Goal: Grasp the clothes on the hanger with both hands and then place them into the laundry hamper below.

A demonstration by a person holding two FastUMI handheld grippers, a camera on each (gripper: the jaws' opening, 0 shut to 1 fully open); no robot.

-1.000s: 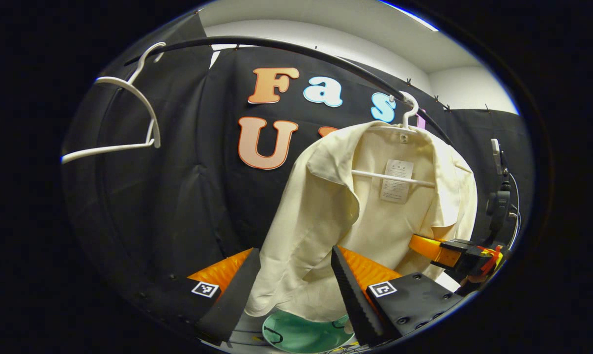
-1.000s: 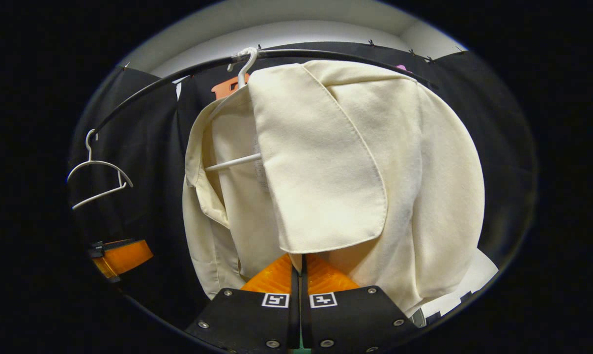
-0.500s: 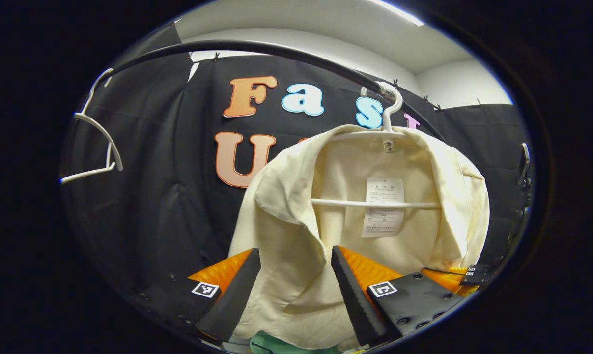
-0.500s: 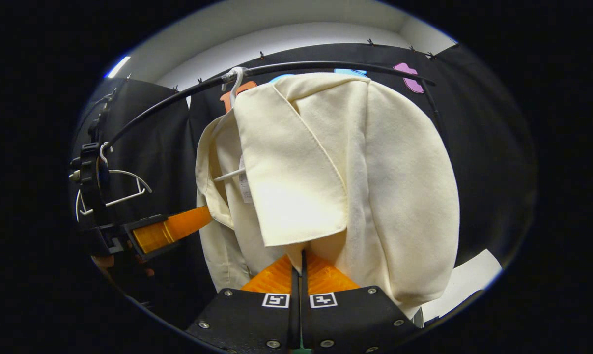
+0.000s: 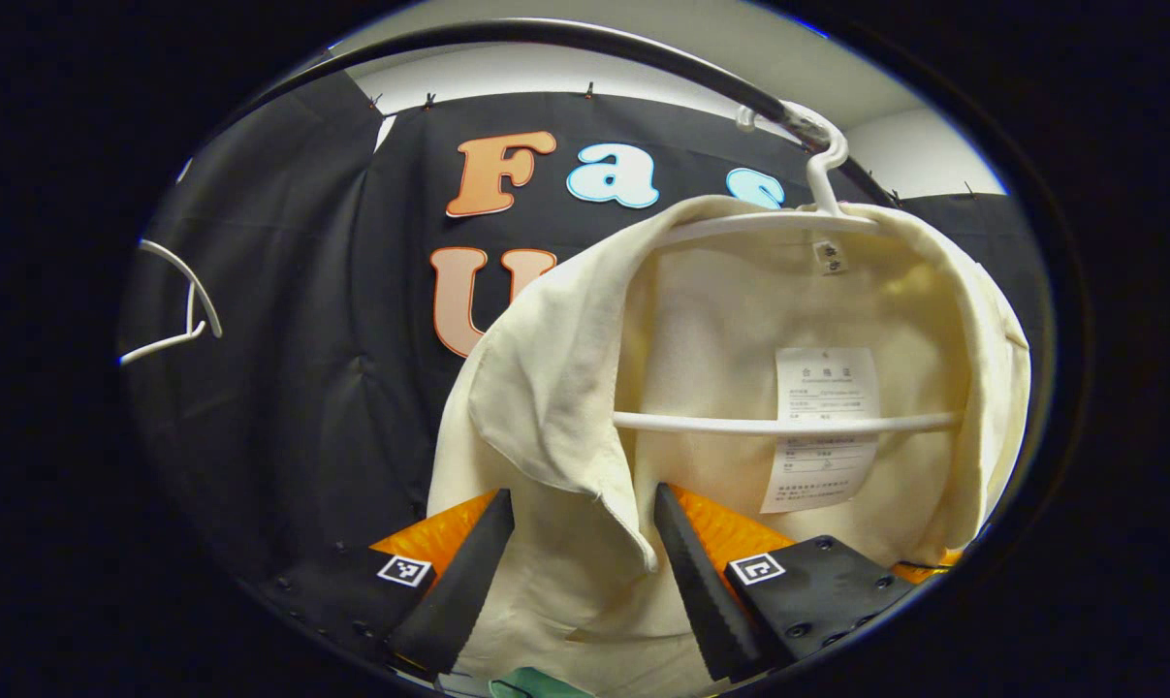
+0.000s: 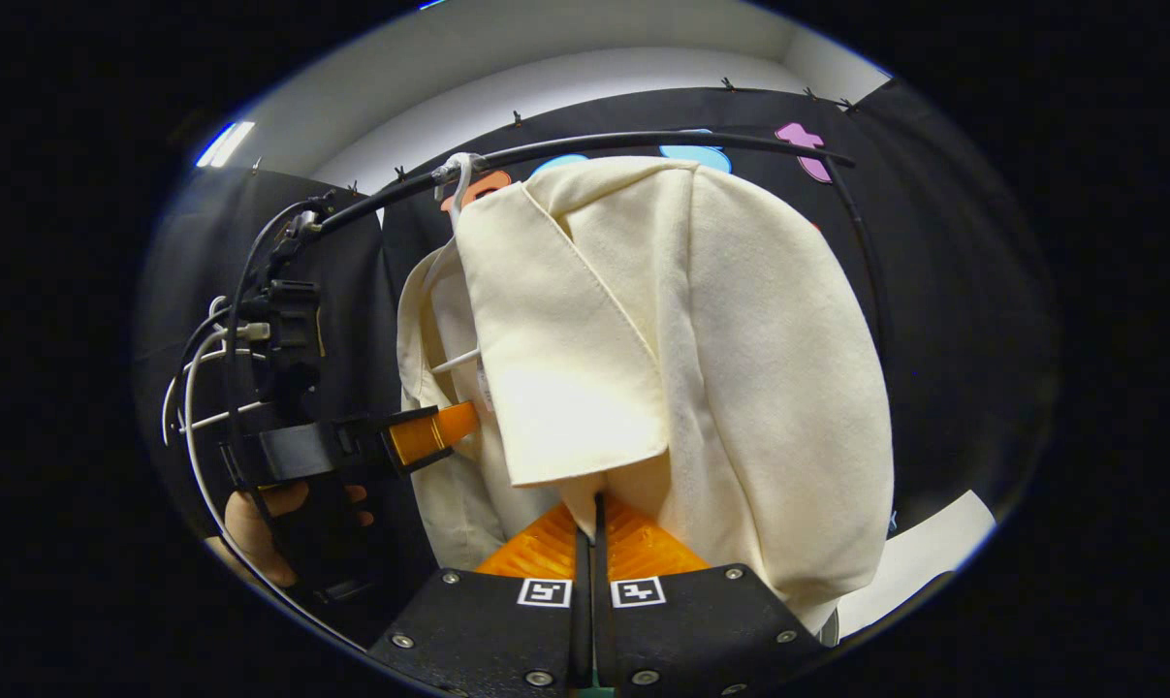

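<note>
L gripper moves in on cream shirt, R gripper already clamped on its front.

Cream shirt (image 5: 740, 388) hangs on white hanger (image 5: 788, 423), hook over black rail (image 5: 546, 39); vs 0.5 s ago the shirt looms larger and higher in the left gripper view, so L gripper (image 5: 585, 582) has come closer. Its fingers (image 5: 468, 582) stand spread, the left collar flap and front edge between them, neither pad pressing yet. In the right gripper view R gripper (image 6: 589, 553) has fingers together with shirt cloth pinched at the tips, same as before; L gripper (image 6: 429, 433) has advanced toward the shirt from the rail's left side, orange finger now touching the cloth, a hand (image 6: 265, 523) below it. Spare hanger (image 5: 173, 310) sits further left on rail. A sliver of green hamper (image 5: 536, 686) shows under the shirt hem.
</note>
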